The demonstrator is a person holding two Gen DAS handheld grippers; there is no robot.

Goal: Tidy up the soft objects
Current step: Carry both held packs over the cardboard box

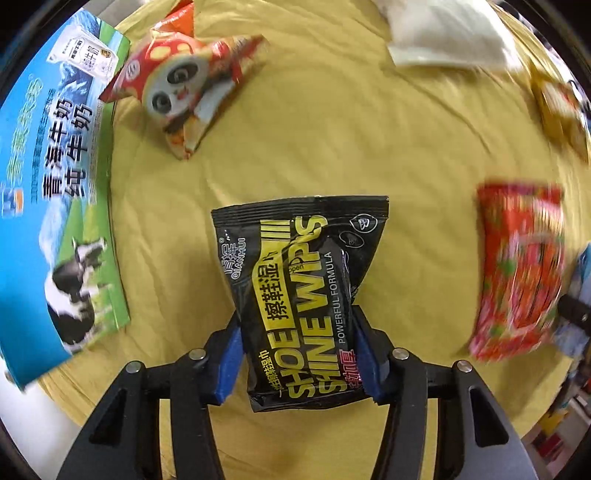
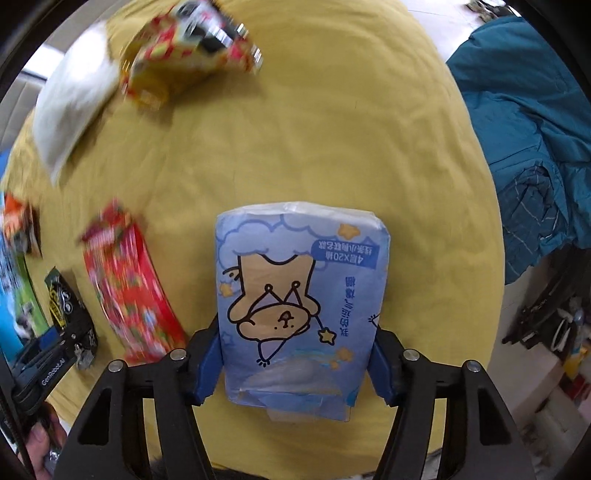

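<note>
your left gripper pinched the black shoe wipes pack at lower centre on the yellow cloth. your right gripper pinched the blue tissue pack, lower centre of its frame. panda snack bag lay upper left, red pack at right.

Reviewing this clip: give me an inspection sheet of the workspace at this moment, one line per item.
Surface: yellow cloth, wrinkled.
Job's things: black shoe wipes pack; blue tissue pack; red floral pack; panda snack bag; white pack.
Clutter: milk carton box at the cloth's edge.
Grippers: left gripper pads pinch the wipes pack; right gripper pads against the tissue pack's sides.
Cables: nothing seen.
Surroundings: teal jacket beside the cloth.
</note>
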